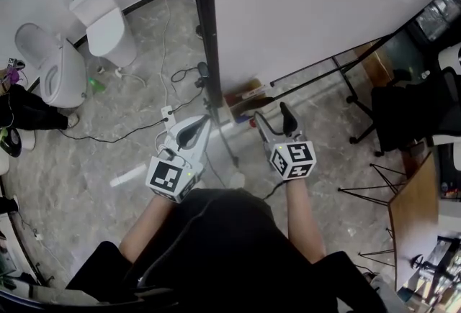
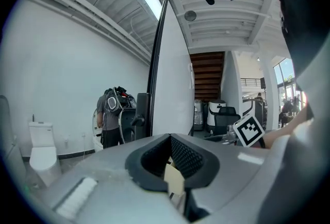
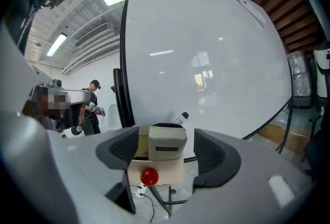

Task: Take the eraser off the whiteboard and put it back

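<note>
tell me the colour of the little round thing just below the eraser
Red. The round thing shows best in the right gripper view, below the eraser.

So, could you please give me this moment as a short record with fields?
Whiteboard: upright, blank
Right gripper: open
Left gripper: shut, nothing held
Eraser: at the board's lower edge, between the right jaws, pads clear of it
Red ball: just below the eraser
</note>
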Demonstrator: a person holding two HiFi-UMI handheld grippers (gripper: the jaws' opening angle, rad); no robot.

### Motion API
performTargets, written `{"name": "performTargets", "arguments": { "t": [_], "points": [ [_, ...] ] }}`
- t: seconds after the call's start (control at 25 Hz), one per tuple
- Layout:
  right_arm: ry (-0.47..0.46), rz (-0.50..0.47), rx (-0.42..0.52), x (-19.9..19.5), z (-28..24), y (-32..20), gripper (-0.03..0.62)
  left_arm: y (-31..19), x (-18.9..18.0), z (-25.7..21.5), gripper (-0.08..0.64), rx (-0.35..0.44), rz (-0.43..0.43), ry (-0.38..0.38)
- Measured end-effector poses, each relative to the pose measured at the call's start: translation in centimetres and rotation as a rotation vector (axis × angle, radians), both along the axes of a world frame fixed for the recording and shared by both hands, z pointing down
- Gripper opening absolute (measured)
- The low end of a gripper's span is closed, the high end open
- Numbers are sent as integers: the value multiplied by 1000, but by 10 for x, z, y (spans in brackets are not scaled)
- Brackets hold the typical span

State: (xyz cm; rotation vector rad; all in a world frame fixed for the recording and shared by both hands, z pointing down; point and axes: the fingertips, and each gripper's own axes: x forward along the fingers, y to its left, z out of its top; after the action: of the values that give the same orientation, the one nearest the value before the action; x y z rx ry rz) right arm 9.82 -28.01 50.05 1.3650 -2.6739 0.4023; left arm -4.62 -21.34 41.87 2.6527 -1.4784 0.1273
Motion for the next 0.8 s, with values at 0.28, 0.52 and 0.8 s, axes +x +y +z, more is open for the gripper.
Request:
{"name": "performTargets", "arguments": {
  "t": [0.28, 0.52, 0.8],
  "points": [
    [25, -19, -5, -10, 8, -7, 348, 3, -14, 1, 6, 7, -17, -32],
    [46, -18, -1, -15, 9, -13, 348, 8, -23, 1, 6, 0, -41, -21],
    [90, 19, 16, -14, 10, -15, 282, 12, -31, -1, 6, -2, -56, -11]
  ]
}}
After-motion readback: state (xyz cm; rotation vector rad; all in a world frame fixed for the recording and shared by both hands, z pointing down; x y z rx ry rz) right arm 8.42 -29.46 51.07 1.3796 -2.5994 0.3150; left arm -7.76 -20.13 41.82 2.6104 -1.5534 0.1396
